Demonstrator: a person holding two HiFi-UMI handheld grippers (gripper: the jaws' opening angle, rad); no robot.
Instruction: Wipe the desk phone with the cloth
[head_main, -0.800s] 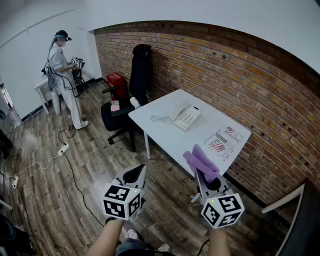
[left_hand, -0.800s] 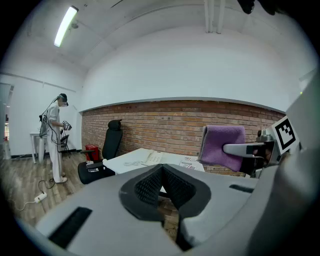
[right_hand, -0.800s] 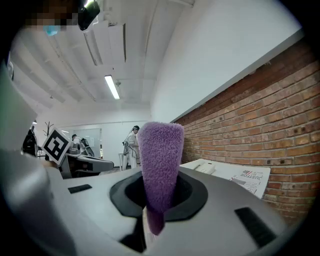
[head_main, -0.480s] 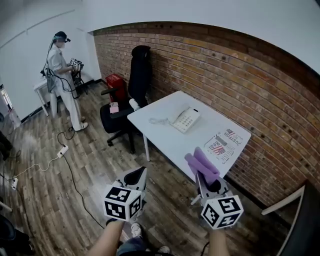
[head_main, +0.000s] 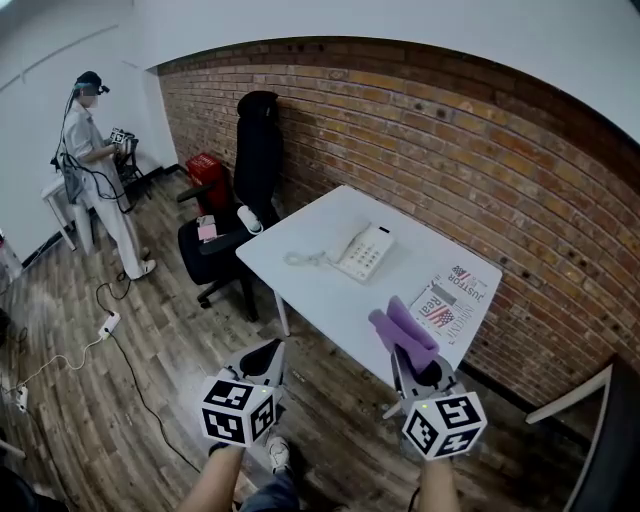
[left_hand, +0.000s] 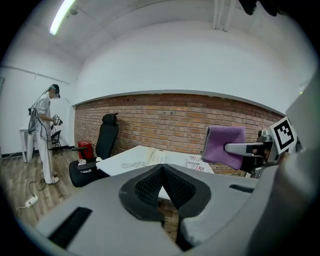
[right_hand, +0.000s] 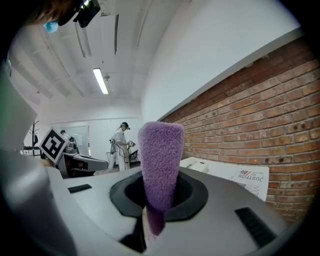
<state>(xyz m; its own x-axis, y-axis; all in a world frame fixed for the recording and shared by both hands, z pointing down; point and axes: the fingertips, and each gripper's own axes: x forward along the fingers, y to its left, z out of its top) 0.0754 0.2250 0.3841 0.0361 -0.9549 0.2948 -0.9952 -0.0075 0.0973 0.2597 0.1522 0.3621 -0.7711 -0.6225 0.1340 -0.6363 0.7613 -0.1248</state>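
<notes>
1. Desk phone (head_main: 363, 252) around the middle of the white desk (head_main: 320, 295), handset on, cord trailing left.
2. Purple cloth (head_main: 403, 328) clamped upright in the jaws of the right gripper (head_main: 412, 354), at the desk's near edge, well apart from the phone.
3. Left gripper (head_main: 263, 357) to the left over the wooden floor (head_main: 120, 400), jaws together on nothing.
4. Newspaper (head_main: 452, 297) at the desk's right end; black office chair (head_main: 235, 200) at its left end; brick wall (head_main: 450, 140) behind.
5. Far left, a person (head_main: 92, 160) standing.

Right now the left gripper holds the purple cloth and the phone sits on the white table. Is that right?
Not quite: the right gripper holds the cloth, clamped between its jaws in the right gripper view. The left gripper is shut on nothing. The phone does sit on the white table.
</notes>
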